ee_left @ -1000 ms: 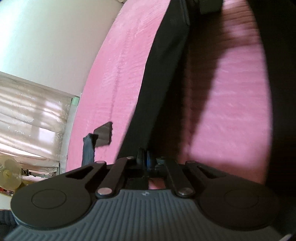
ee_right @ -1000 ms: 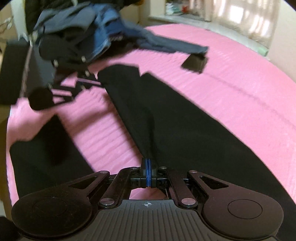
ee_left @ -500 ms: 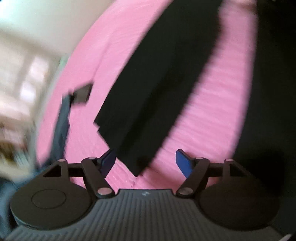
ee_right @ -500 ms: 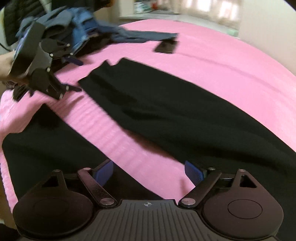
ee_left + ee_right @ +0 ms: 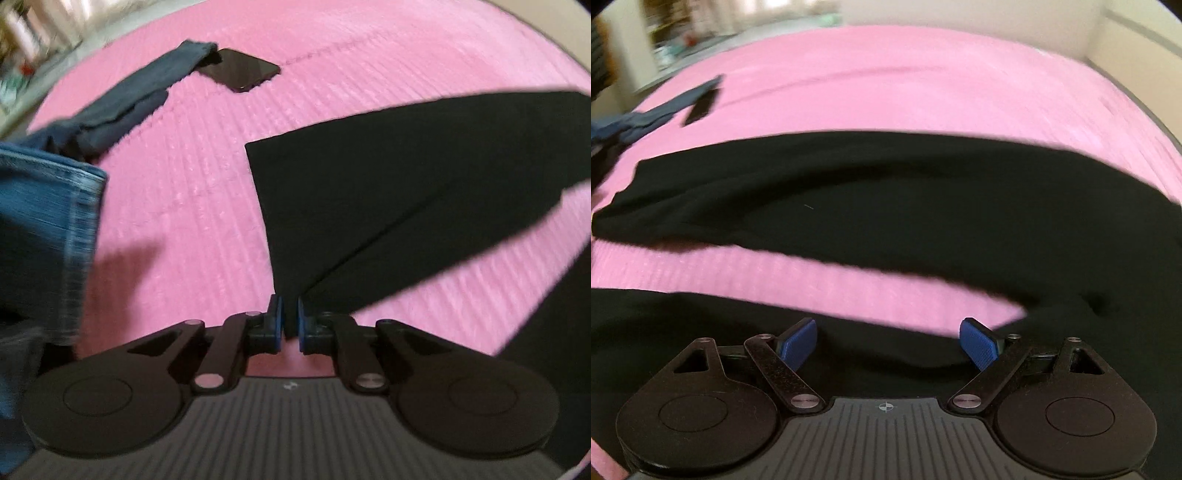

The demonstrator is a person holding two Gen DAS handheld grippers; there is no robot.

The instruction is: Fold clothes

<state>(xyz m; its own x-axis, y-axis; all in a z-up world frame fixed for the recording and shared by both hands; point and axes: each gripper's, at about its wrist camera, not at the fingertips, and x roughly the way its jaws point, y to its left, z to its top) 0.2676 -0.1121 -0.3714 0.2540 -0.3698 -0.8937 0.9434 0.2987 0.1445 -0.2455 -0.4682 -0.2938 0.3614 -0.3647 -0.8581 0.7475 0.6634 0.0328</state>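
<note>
On pink bed (image 5: 207,192), black pants (image 5: 388,177) lie spread flat; left gripper (image 5: 290,319) pinches hem corner, likely to fold it over; right gripper (image 5: 888,345) hovers wide open, empty, above pants.

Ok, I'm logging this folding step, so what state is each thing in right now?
left gripper: shut on the hem corner of the black trousers.
right gripper: open, holding nothing, over black cloth.
black trousers: spread on the pink bedcover, legs apart.
phone: lying flat, screen dark.
blue jeans: unfolded, in a heap at the left.
</note>
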